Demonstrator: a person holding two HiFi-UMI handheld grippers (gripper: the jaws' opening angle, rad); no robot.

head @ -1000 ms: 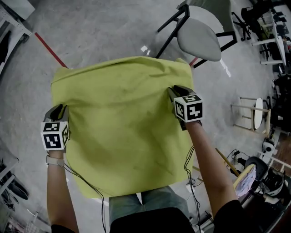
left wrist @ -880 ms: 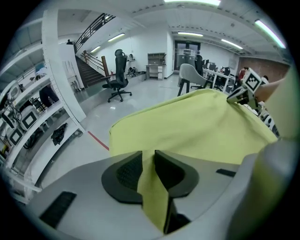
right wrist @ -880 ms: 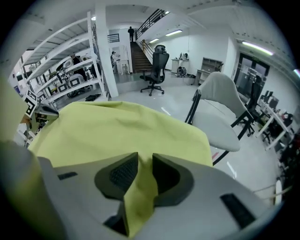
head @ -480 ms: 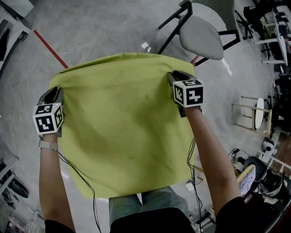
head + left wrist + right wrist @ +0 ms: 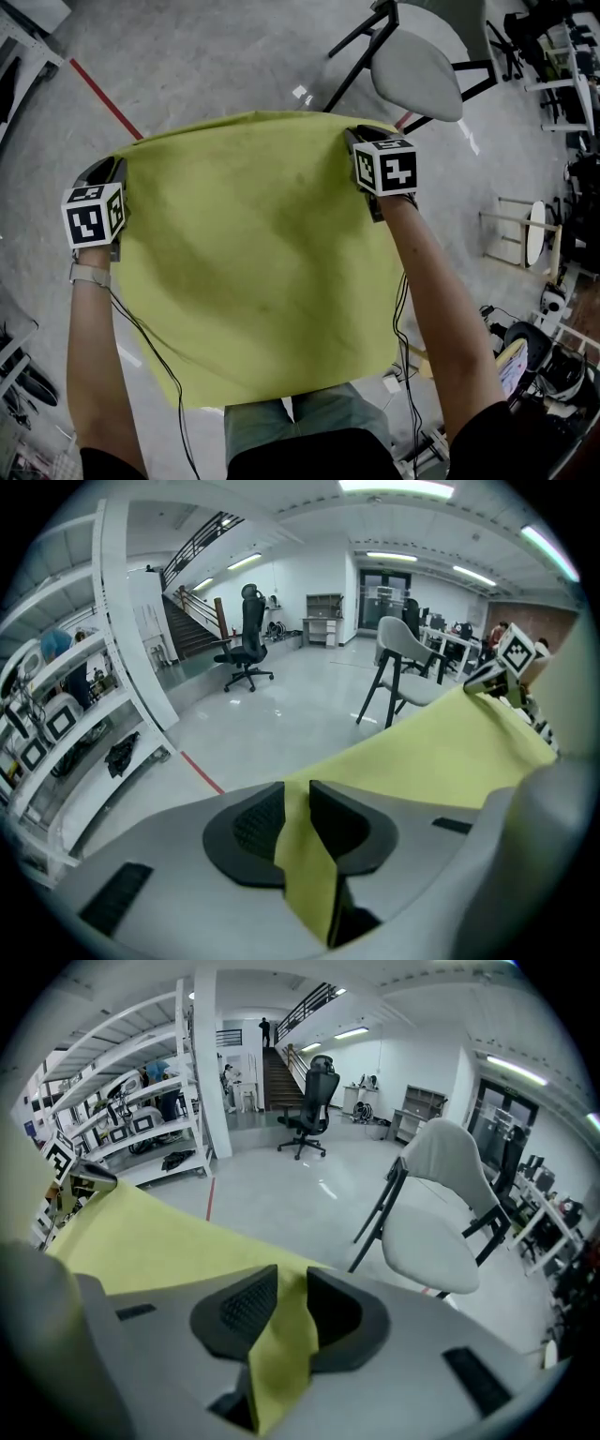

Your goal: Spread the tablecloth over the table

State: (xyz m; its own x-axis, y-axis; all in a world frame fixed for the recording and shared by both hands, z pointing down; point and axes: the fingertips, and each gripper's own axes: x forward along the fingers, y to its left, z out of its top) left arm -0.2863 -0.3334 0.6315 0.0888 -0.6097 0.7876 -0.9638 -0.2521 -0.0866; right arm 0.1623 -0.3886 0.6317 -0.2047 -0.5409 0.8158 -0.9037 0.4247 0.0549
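A yellow-green tablecloth (image 5: 253, 253) hangs stretched between my two grippers, its far edge taut and its near edge drooping by the person's waist. My left gripper (image 5: 110, 169) is shut on the far left corner, and in the left gripper view a strip of tablecloth (image 5: 305, 855) is pinched between the dark pads (image 5: 253, 822). My right gripper (image 5: 356, 139) is shut on the far right corner. In the right gripper view the tablecloth (image 5: 281, 1354) passes between its pads (image 5: 246, 1309). No table shows; whatever lies under the cloth is hidden.
A white chair (image 5: 412, 70) with black legs stands just beyond the cloth's far right corner, also seen as the chair (image 5: 436, 1213). A red floor line (image 5: 103, 98) runs at the far left. A small stool (image 5: 530, 234) and cluttered gear sit at the right. Shelving (image 5: 66, 733) lines one side.
Both grippers have carried the cloth farther from the person, up the picture. The left one also moved outward to the left. The cloth is pulled wider and flatter.
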